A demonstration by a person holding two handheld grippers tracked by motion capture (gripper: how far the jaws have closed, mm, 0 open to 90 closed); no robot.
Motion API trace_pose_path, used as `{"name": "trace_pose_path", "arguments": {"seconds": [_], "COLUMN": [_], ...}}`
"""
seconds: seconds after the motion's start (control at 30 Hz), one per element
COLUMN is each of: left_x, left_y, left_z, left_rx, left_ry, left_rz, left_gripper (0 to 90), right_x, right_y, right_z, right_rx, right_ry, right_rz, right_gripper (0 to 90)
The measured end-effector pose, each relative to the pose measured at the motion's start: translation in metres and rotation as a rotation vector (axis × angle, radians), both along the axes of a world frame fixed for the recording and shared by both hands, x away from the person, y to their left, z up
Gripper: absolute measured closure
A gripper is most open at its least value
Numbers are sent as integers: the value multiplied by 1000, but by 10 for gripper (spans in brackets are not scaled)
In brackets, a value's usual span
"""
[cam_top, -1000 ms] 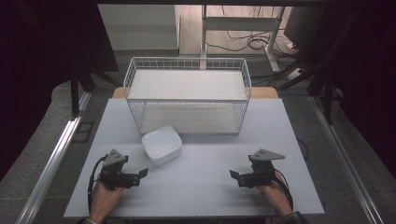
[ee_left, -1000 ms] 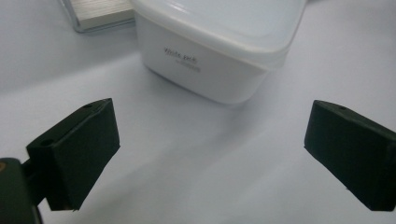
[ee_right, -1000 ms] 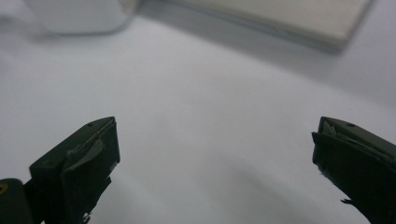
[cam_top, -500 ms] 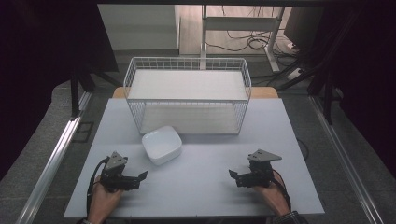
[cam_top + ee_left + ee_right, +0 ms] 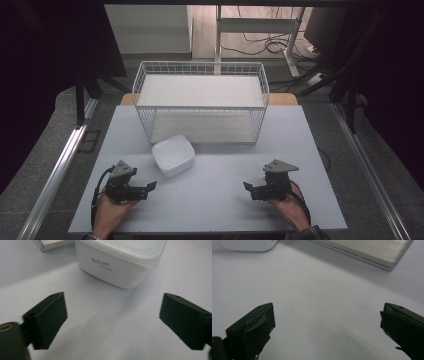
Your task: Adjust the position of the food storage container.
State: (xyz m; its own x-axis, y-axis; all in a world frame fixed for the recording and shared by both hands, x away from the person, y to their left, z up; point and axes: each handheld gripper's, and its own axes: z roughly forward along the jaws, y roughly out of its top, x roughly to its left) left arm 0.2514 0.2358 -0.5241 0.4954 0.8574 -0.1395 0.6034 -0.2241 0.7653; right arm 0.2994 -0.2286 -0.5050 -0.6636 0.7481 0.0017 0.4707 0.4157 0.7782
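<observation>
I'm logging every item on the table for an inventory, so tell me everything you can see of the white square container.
The white container is squarish with rounded corners and looks like glossy plastic. It has a paler, slightly translucent lid or rim on top, and small dark lettering on one side wall. It sits upright on the white table, just in front of the wire basket near its left corner. Nothing grips it. The left hand-held gripper lies nearby with open jaws facing it, apart from it.

light: dim room, table (image 5: 210,200) lit fr above | edges: dark upper corners | shadows: soft | blur: gripper views soft, slight grain
</observation>
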Motion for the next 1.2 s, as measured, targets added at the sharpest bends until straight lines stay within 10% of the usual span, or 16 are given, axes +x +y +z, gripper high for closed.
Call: {"name": "trace_pose_path", "arguments": {"seconds": [0.67, 1.2], "left_x": [35, 80], "left_y": [11, 9], "left_z": [3, -2], "left_rx": [-89, -84], "left_ry": [18, 39], "left_rz": [35, 72], "left_gripper": [572, 881], "right_x": [23, 47], "right_y": [15, 45], "right_z": [16, 22], "right_rx": [62, 8], "right_ry": [66, 59], "right_rz": [13, 131], "right_gripper": [103, 824]}}
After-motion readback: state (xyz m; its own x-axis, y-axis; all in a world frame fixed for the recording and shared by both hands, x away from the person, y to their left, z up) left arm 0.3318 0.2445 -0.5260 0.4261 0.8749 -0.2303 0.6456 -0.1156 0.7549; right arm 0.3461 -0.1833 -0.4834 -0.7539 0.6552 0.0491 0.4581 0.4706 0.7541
